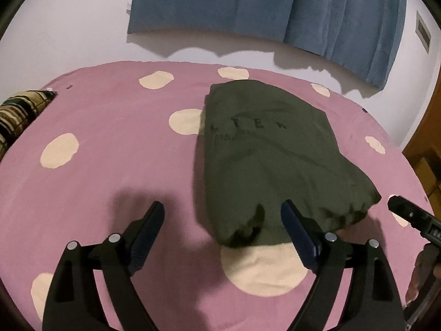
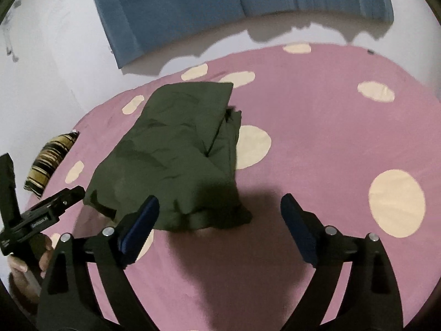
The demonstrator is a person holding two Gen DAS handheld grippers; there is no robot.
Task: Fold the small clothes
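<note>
Folded olive-green garment [image 2: 176,160] on a pink bedsheet [image 2: 317,127] with cream dots, right gripper [image 2: 220,207] wide open and empty just before it, left gripper [image 2: 44,212] at left, blue curtain [image 2: 193,8] behind

Olive-green garment [image 1: 264,160], pink cream-spotted bedsheet [image 1: 110,138], blue curtain [image 1: 248,5], striped pillow [image 1: 19,113]

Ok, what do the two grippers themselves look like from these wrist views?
Both are the same build. The left gripper has matte black forked arms with round silver pins at the joints, ending in flat ribbed fingers that look dark blue. The right gripper matches it. Seen from the right wrist view, the left one's black body carries a small white label, too blurred to read. No cables or sleeves show.
</note>
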